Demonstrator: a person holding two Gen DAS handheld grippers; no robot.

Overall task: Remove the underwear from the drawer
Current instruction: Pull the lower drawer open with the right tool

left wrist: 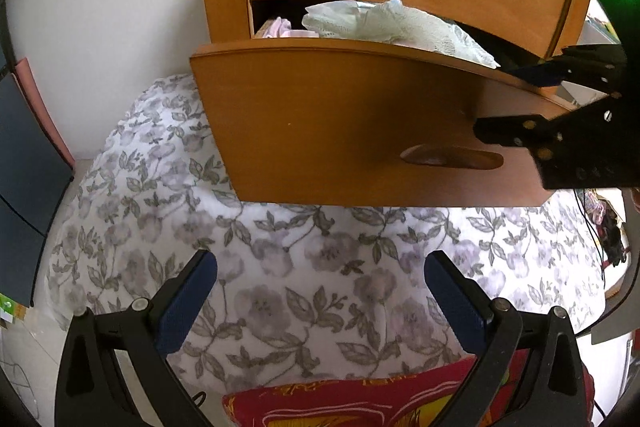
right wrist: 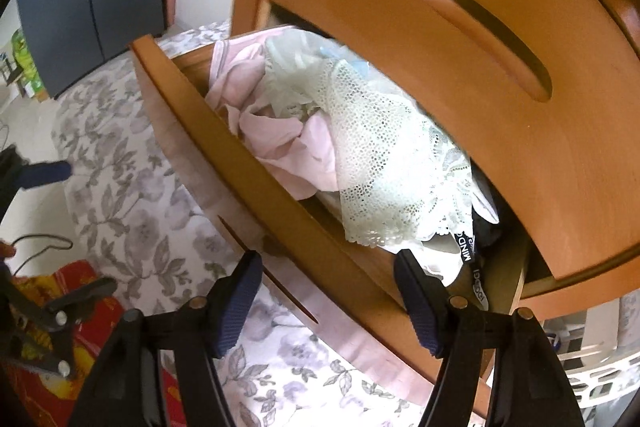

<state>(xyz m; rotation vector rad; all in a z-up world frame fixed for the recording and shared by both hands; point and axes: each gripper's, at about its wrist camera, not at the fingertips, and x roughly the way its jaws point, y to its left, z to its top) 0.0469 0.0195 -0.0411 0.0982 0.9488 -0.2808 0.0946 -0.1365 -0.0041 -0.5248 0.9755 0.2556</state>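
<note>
- My right hand-held gripper hangs spread apart at the open drawer front, empty.
- Lace underwear lies heaped inside, just beyond its fingertips.
- My left hand-held gripper gapes empty over the floral bed.

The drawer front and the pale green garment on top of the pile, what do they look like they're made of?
Drawer front: looks like wood or wood veneer, orange-brown with a smooth satin sheen; faint grain shows. Pale green garment: looks like lace or mesh fabric, with fine holes and a scalloped edge.
</note>
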